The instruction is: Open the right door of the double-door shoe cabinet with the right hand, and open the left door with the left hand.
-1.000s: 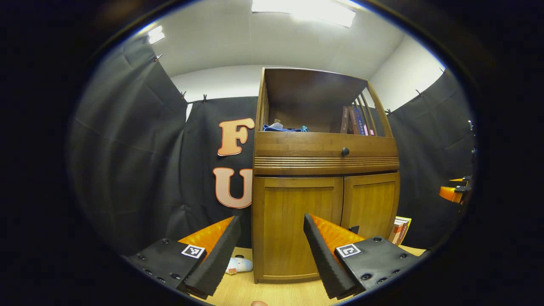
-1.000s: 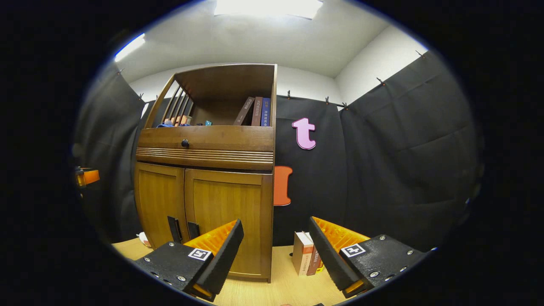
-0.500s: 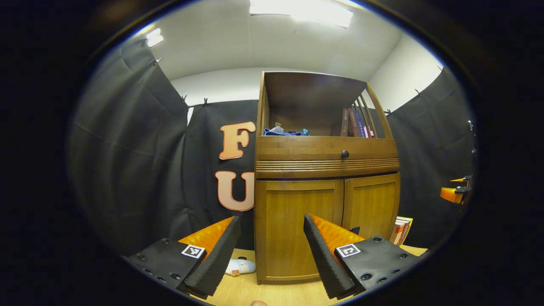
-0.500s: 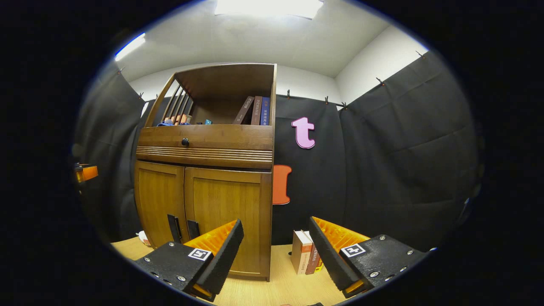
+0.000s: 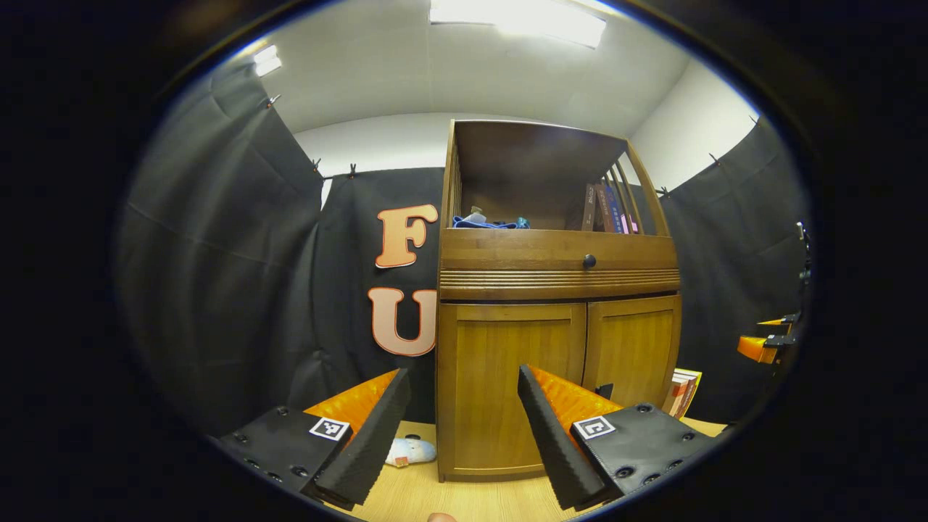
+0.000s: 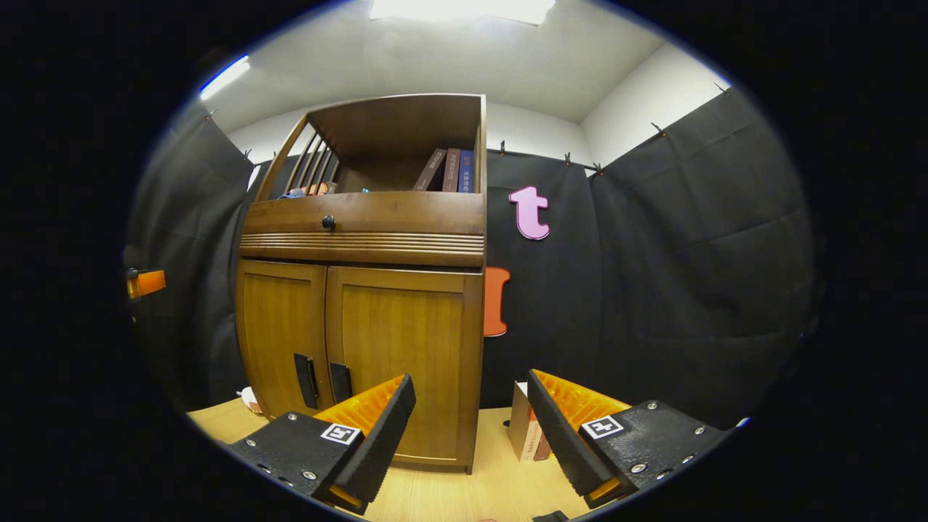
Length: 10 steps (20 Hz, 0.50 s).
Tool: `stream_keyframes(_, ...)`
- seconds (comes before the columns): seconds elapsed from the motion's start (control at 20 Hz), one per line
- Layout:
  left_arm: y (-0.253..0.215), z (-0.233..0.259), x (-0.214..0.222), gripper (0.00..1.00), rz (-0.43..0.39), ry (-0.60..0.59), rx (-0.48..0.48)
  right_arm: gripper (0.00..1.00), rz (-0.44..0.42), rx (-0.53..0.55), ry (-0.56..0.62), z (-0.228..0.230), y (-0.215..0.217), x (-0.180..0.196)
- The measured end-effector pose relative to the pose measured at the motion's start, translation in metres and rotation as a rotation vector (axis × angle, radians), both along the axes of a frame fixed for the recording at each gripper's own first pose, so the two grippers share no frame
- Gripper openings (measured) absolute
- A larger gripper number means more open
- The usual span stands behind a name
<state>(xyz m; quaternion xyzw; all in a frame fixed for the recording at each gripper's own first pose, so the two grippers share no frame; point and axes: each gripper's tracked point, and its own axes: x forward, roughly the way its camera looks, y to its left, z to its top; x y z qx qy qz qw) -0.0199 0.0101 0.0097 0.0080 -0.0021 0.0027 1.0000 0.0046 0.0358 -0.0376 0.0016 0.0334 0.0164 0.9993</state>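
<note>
Wooden and honey-brown, the shoe cabinet (image 5: 558, 304) stands at the centre of the left gripper view, on a pale wood floor (image 5: 464, 500) against the black cloth wall. Both of its lower doors are closed: the left door (image 5: 507, 384) sits just behind the left gripper (image 5: 464, 428), whose foam-faced fingers stand spread wide apart at the bottom of the frame, holding nothing and touching nothing. The right door (image 5: 632, 351) lies to the right of it. Above the doors runs a drawer front with a small dark knob (image 5: 589, 260), and the open shelf on top holds upright books (image 5: 605, 208) and a blue bundle (image 5: 489, 221).

In the right gripper view the cabinet (image 6: 362, 290) sits left of centre. Two dark vertical handles (image 6: 322, 380) flank the seam between the closed doors, low in the frame. The right gripper (image 6: 467, 428) is also spread open and empty, short of the cabinet, its left finger (image 6: 380, 435) overlapping the lower part of the right door (image 6: 402, 355). Books (image 6: 523, 435) stand on the floor beside the cabinet's right side, partly behind the other finger.
</note>
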Motion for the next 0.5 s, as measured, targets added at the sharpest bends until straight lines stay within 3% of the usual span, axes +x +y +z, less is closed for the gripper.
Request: stream_keyframes(0.5, 0.016, -0.006, -0.007, 0.94, 0.021, 0.014, 0.004, 0.95, 0.131, 0.079, 0.053, -0.049, 0.094, 0.034)
